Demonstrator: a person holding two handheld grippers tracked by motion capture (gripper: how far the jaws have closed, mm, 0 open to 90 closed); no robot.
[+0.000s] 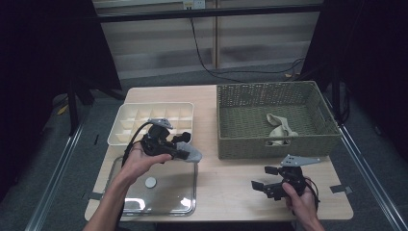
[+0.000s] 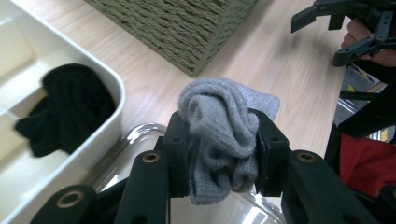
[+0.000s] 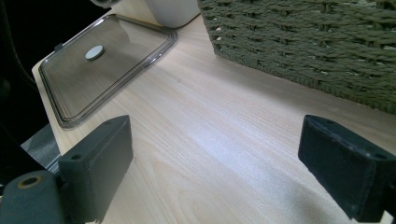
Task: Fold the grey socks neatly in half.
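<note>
We are gripping a grey sock point(image 2: 223, 135).
Left gripper point(image 2: 223, 154) is pinching it at frame centre; right gripper point(image 3: 224, 177) is gaping empty.

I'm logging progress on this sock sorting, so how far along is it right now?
Done: one black sock already lies in a compartment of the white divider tray. In hand: the left tongs are shut on a rolled grey sock, held beside the tray and above the clear lid. Left: a beige sock waits in the wicker basket; the right tongs are open over the table.
</note>
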